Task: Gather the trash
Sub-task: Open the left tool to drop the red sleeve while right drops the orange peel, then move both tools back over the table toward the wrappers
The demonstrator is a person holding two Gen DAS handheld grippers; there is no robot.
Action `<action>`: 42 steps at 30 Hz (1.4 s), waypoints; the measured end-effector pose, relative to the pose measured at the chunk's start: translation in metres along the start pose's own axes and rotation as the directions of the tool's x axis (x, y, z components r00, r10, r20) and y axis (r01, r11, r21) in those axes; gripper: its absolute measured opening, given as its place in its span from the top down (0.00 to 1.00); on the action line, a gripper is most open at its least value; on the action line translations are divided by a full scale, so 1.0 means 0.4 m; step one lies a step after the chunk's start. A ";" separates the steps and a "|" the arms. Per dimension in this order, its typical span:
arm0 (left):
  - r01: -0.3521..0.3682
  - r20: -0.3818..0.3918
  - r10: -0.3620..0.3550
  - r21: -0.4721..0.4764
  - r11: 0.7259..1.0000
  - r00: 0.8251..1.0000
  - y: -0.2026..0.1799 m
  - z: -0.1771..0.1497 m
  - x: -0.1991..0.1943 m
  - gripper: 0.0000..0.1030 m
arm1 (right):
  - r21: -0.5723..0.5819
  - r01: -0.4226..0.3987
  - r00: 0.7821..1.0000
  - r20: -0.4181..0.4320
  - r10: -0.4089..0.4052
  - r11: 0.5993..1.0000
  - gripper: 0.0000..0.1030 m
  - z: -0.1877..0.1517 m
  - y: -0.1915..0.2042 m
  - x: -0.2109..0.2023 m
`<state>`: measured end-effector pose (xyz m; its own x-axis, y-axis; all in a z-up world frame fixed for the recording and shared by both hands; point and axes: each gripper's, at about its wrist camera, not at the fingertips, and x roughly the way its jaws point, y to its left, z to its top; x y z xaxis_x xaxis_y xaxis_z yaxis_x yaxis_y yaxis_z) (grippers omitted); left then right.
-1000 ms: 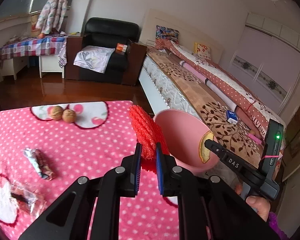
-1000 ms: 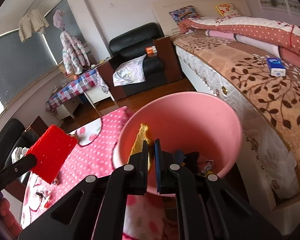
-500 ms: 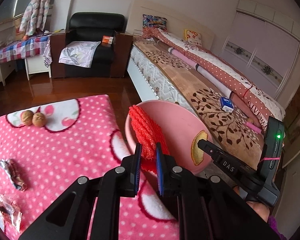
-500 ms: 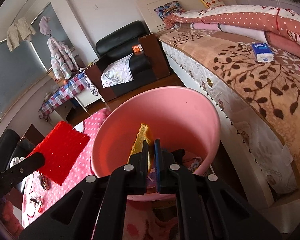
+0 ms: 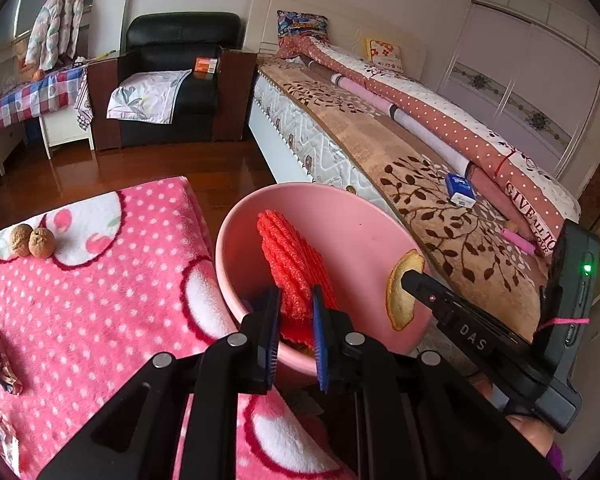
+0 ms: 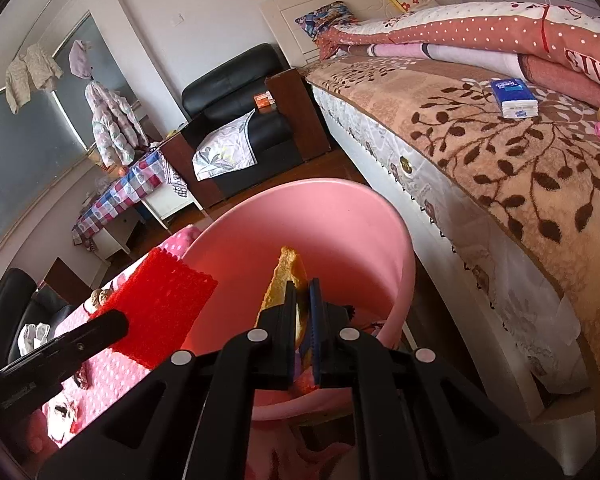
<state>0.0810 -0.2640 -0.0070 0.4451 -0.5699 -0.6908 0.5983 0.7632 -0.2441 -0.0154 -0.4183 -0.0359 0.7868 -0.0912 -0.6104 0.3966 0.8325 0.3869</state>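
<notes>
Both claws now over pink bin [image 5: 352,236], left claw [image 5: 296,308] clamping red mesh [image 5: 292,264].

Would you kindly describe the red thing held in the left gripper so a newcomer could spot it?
Find the pink bucket beside the polka-dot table. Over its mouth, the left gripper pinches a red ribbed foam net. The piece beside it is a yellow peel; only the net is bright red and ridged.

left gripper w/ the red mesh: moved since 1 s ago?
Yes. The left gripper carried the red mesh off the pink polka-dot table toward the pink bucket; it now sits over the bucket's mouth.
</notes>
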 end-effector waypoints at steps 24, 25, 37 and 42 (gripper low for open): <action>-0.067 0.021 0.067 -0.013 0.998 0.998 0.008 -0.010 -0.012 0.49 | 0.054 0.003 1.000 -0.023 -0.001 0.999 0.78 0.007 -0.025 0.043; -0.069 0.024 0.069 -0.016 0.998 0.997 0.011 -0.010 -0.015 0.48 | 0.056 0.000 1.000 -0.020 0.001 0.998 0.70 0.007 -0.025 0.044; -0.125 0.041 0.126 -0.020 0.992 0.991 0.030 -0.022 -0.046 0.46 | -0.031 0.007 1.000 -0.001 -0.007 0.999 0.65 0.004 0.023 0.019; -0.160 0.044 0.161 -0.034 0.987 0.986 0.056 -0.035 -0.072 0.46 | -0.058 -0.013 1.000 -0.004 0.013 0.998 0.65 -0.004 0.057 -0.001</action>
<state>0.0724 -0.2261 -0.0019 0.5646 -0.4521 -0.6905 0.4968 0.8543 -0.1532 -0.0073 -0.3984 -0.0278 0.7899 -0.0785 -0.6082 0.3582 0.8640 0.3537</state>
